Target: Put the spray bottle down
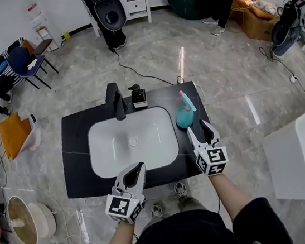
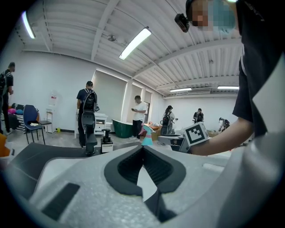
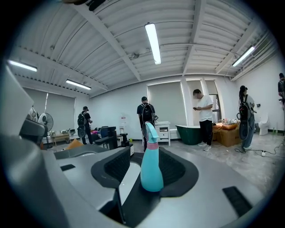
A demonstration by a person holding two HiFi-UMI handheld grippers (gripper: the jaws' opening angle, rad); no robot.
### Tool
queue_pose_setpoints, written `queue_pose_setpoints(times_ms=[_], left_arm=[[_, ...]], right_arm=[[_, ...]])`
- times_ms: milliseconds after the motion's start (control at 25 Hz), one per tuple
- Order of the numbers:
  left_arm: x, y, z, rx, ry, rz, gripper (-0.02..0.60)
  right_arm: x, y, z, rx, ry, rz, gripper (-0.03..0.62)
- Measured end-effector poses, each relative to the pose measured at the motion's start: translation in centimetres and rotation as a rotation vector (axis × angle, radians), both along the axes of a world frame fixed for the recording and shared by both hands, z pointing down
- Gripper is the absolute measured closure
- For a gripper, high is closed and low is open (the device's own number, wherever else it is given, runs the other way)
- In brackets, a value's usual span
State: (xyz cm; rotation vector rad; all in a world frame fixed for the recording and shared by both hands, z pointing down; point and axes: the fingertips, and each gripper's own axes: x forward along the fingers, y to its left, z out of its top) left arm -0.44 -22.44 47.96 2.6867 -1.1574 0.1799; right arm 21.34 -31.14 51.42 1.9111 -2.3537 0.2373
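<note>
The teal spray bottle [image 1: 184, 117] with a pink collar stands upright on the black counter [image 1: 78, 151], to the right of the white basin [image 1: 117, 152]. My right gripper [image 1: 199, 126] is just behind it on the near side and is open. In the right gripper view the spray bottle [image 3: 151, 169] stands in the gap at the jaw tips, with both pads apart from it. My left gripper [image 1: 138, 169] hovers over the counter's front edge with its jaws together and nothing in them. In the left gripper view the left gripper [image 2: 143, 148] points across the basin toward the bottle.
A black faucet [image 1: 116, 101] and a soap dispenser [image 1: 137, 95] stand behind the basin. A white fixture [image 1: 303, 154] sits on the floor at the right. A cable [image 1: 140, 72] runs across the floor. A blue chair [image 1: 26, 63] and several people are farther back.
</note>
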Motion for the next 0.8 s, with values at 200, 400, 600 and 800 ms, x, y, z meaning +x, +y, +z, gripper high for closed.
queue_pose_setpoints(times_ms=[200,400,600,800], left_arm=[[-0.7,1.2,-0.3,0.009,0.002,0.034,0.571],[-1.3,2.4,-0.6,0.021,0.009,0.074,0.571],[-2.1,3.6,-0.8,0.039,0.011,0.124,0.571],[-3.0,4.9,-1.1,0.048,0.013,0.153,0.571]], right_arm=[[-1.0,2.9,-0.7,0.006,0.006,0.018,0.436],[-2.4,5.6,-2.0,0.039,0.003,0.027,0.501],[-4.0,8.3,-3.0,0.054,-0.003,0.027,0.561],[-5.7,11.0,-3.8,0.065,-0.020,0.029,0.592]])
